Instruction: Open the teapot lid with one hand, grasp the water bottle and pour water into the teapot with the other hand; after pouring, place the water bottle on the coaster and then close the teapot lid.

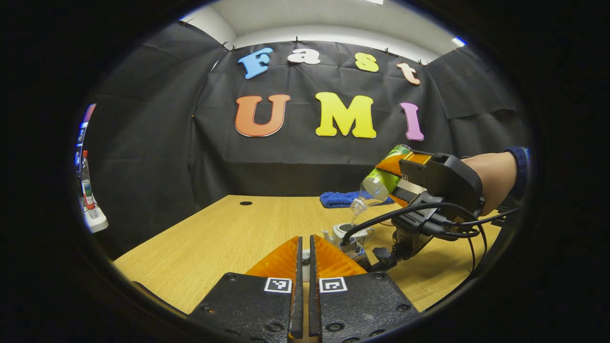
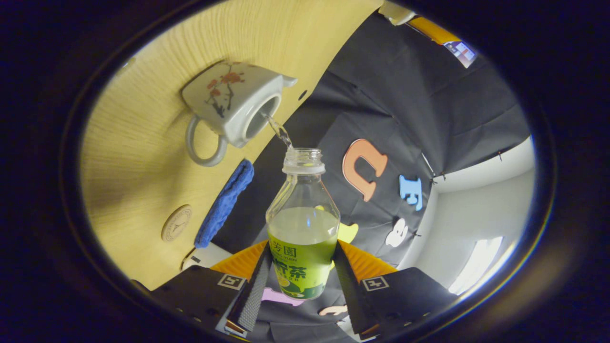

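Teapot first: the white ceramic teapot (image 2: pixel 232 105) with a painted blossom branch and a loop handle stood lidless on the pale wooden table (image 2: pixel 143 143), and I could not see how full it was. Above it I held the clear plastic water bottle (image 2: pixel 302 224) with the green label, uncapped and tipped mouth-down, a thin stream of water running from its neck into the teapot's opening. Liquid sat in the lower part of the bottle.

My right gripper (image 2: pixel 302 286) was clamped on the bottle's labelled body, one finger pressing each side. My left gripper (image 1: pixel 305 257) had its fingers nearly together, with something small and pale pinched at the tips; I could not tell what.

A round tan coaster (image 2: pixel 176 223) lay on the table beside a folded blue cloth (image 2: pixel 224 202).
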### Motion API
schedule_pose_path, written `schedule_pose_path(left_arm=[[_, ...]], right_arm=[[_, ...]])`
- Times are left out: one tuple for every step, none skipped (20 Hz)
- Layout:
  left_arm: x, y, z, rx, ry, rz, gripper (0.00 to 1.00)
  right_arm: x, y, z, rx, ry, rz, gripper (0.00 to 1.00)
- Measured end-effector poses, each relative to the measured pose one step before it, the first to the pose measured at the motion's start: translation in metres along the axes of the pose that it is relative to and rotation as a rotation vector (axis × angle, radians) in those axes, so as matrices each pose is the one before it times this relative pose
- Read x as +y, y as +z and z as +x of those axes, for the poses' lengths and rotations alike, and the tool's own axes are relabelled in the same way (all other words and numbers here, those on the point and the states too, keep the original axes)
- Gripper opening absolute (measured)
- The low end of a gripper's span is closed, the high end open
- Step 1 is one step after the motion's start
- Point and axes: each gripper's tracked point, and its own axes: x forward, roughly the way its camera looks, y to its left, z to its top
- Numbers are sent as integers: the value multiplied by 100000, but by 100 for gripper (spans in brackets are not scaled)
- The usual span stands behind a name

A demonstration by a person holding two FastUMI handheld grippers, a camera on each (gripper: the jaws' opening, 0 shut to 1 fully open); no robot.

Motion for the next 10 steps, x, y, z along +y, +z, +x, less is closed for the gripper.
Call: schedule_pose_path(left_arm=[[8, 10, -15, -180, 98, -73, 7], [1, 29, -5, -268, 93, -99, 7], [0, 61, 46, -328, 90, -75, 7], [3, 71, 33, -329, 166, -244, 7], [-29, 26, 22, -320, 87, -313, 7], [-25, 55, 43, -307, 79, -346, 7], [17, 96, -13, -553, 200, -292, 7], [-32, 153, 24, -787, 111, -314, 7], [-36, 257, -23, -761, -56, -257, 7], [-107, 308, -2, -635, -2, -284, 7]], right_arm=[[172, 63, 62, -10, 1075, 2068, 73], [370, 7, 116, 227, 1310, 2537, 73], [368, -58, -31, 95, 1206, 2556, 74], [382, 22, 100, 67, 1673, 2623, 74], [661, 59, -27, -335, 2954, 3495, 74], [583, 175, -12, -402, 2472, 4113, 73], [630, 153, -82, -722, 2974, 5556, 74], [594, 46, 20, -560, 2786, 6129, 73], [632, 30, -199, -377, 3346, 5351, 77], [449, 154, 111, -289, 2925, 4872, 77]])
